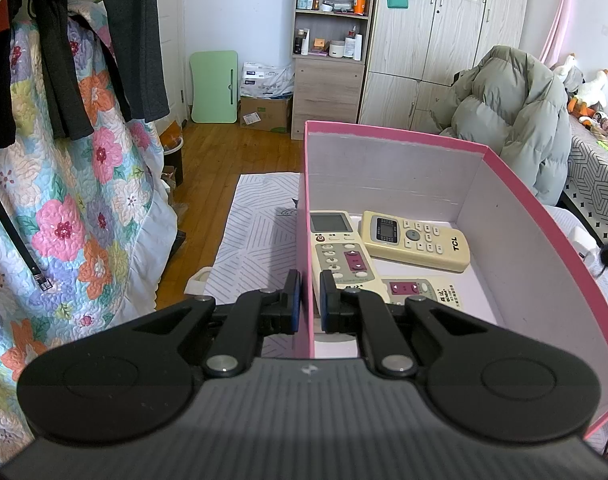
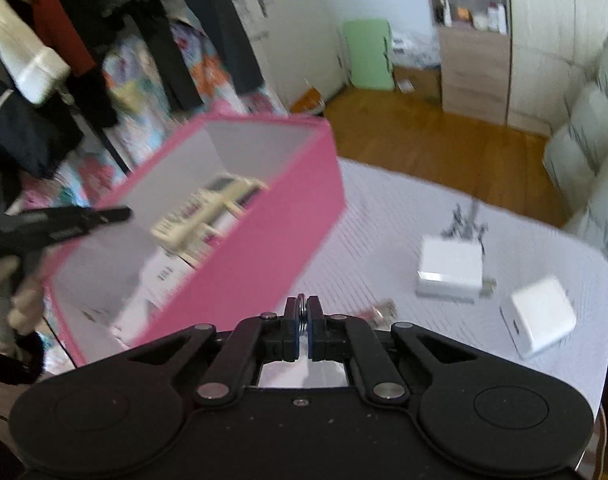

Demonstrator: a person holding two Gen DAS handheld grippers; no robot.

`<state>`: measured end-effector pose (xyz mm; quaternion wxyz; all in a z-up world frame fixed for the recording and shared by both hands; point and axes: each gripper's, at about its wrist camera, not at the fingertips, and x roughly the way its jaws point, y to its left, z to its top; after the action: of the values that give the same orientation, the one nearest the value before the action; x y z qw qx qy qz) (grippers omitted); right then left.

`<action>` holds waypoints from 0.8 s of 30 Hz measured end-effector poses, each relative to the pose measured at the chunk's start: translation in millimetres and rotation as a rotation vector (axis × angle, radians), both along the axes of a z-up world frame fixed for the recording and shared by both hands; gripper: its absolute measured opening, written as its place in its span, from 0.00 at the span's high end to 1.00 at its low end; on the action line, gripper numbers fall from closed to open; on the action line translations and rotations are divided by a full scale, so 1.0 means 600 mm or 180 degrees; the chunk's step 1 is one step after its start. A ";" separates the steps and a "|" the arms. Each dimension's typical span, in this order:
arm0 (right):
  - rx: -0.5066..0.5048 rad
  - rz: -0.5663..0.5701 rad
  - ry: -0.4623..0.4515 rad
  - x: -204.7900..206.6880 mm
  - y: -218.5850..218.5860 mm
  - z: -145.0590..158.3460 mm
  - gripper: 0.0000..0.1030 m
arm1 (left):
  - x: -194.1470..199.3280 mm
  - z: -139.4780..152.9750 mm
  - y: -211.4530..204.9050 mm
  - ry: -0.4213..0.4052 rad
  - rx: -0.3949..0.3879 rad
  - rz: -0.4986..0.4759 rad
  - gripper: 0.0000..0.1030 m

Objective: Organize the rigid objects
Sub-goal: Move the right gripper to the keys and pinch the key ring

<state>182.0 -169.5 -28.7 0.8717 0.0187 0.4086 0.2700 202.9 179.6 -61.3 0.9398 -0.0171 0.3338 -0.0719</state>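
A pink box (image 1: 544, 240) with white inside stands on the striped cloth. My left gripper (image 1: 310, 280) is shut on the box's left wall, one pad on each side. In the box lie a cream remote (image 1: 344, 256), a TCL remote (image 1: 416, 240) and a third remote (image 1: 420, 292) partly behind my fingers. In the right wrist view, which is blurred, my right gripper (image 2: 303, 308) is shut on a thin metal ring (image 2: 302, 318), just right of the pink box (image 2: 264, 232). Two white charger blocks (image 2: 450, 276) (image 2: 540, 316) lie on the cloth to the right.
The table (image 2: 384, 208) carries a striped cloth, with a dark tangled cable (image 2: 464, 224) behind the chargers and a small blurred metallic thing (image 2: 380, 312) near my right fingers. A person's hand (image 2: 8, 292) holds the left gripper. Hanging clothes, a floral quilt (image 1: 84, 200) and a puffer jacket (image 1: 516, 120) surround the table.
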 end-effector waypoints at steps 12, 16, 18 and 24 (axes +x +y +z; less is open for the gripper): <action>0.0246 0.0299 -0.0480 -0.040 0.050 0.127 0.94 | 0.000 0.000 0.000 0.0000 0.0007 -0.0001 0.92; 0.0232 0.0554 -0.0435 -0.046 0.088 0.142 0.94 | 0.000 0.000 0.000 -0.0002 0.0011 -0.0004 0.92; 0.0184 0.0693 -0.0356 -0.049 0.110 0.137 0.94 | 0.000 0.001 0.000 -0.0004 0.0011 -0.0005 0.92; 0.0043 0.1014 -0.0015 -0.048 0.161 0.094 0.94 | 0.000 0.001 -0.001 -0.0004 0.0005 -0.0006 0.92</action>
<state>153.2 -72.8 27.7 0.8187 -0.0411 0.4025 0.4076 203.0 179.3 -60.9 0.9399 -0.0160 0.3332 -0.0724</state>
